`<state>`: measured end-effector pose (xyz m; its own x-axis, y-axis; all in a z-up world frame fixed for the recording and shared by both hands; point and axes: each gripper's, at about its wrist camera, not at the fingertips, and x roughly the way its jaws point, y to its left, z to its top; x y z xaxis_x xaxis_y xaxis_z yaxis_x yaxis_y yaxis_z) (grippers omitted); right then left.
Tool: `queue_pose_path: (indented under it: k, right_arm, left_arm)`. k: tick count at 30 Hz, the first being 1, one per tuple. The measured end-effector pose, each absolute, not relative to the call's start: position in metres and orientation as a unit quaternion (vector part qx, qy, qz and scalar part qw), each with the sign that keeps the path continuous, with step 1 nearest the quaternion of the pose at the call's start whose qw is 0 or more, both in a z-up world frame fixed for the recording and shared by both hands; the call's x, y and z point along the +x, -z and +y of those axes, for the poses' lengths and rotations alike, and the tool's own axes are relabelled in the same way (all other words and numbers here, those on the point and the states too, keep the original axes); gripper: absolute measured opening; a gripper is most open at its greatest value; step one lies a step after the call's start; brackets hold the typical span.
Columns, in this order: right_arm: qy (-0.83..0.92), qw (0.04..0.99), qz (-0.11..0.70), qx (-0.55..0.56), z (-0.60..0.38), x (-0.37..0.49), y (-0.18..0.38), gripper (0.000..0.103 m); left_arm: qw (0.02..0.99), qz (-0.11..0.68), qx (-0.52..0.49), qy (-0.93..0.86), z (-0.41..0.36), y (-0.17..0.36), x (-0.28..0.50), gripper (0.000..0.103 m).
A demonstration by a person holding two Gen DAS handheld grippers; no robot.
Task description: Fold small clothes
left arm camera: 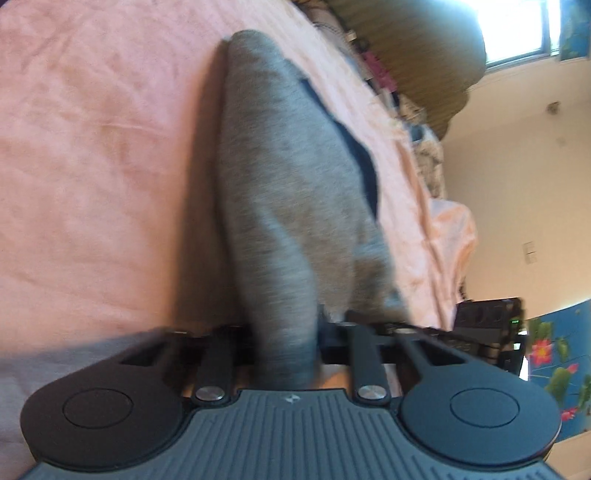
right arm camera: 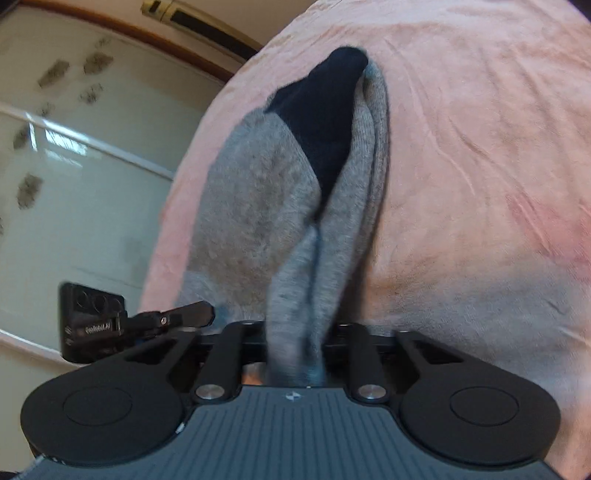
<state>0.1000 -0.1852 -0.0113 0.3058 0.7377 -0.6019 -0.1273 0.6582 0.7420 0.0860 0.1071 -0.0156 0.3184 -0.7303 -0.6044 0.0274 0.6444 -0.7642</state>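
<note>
Nearest the left wrist camera, the left gripper (left arm camera: 286, 332) has its fingers closed tight on one end of a grey sock (left arm camera: 280, 177), and the right gripper (right arm camera: 295, 332) likewise pinches bunched grey fabric of the sock (right arm camera: 258, 206) between its closed fingers. From both grips the sock stretches away above a pink bedspread (left arm camera: 92, 147), its dark navy patch (right arm camera: 321, 122) at the far end. Beyond the bed lie a bright window (left arm camera: 517, 29) and a pale wall.
</note>
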Motion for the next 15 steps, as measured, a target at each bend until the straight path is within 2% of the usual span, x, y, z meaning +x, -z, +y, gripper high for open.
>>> queue_pose_path:
  k: [6, 11, 14, 15]
  right_arm:
    - [-0.324, 0.761, 0.491, 0.275, -0.195, 0.09, -0.01, 0.02]
    - [-0.329, 0.755, 0.501, 0.266, -0.198, 0.073, 0.006, 0.02]
    - [-0.324, 0.749, 0.49, 0.307, -0.207, 0.072, 0.014, 0.021]
    - [-0.325, 0.748, 0.486, 0.314, -0.209, 0.072, 0.014, 0.025]
  left_arm:
    - [0.769, 0.491, -0.294, 0.284, 0.11, -0.011, 0.05, 0.013]
    - [0.763, 0.507, -0.28, 0.286, 0.111, 0.011, 0.022, 0.013]
    - [0.759, 0.503, -0.297, 0.288, 0.118, 0.012, 0.025, 0.016]
    - [0.761, 0.5, -0.294, 0.291, 0.122, 0.01, 0.024, 0.021]
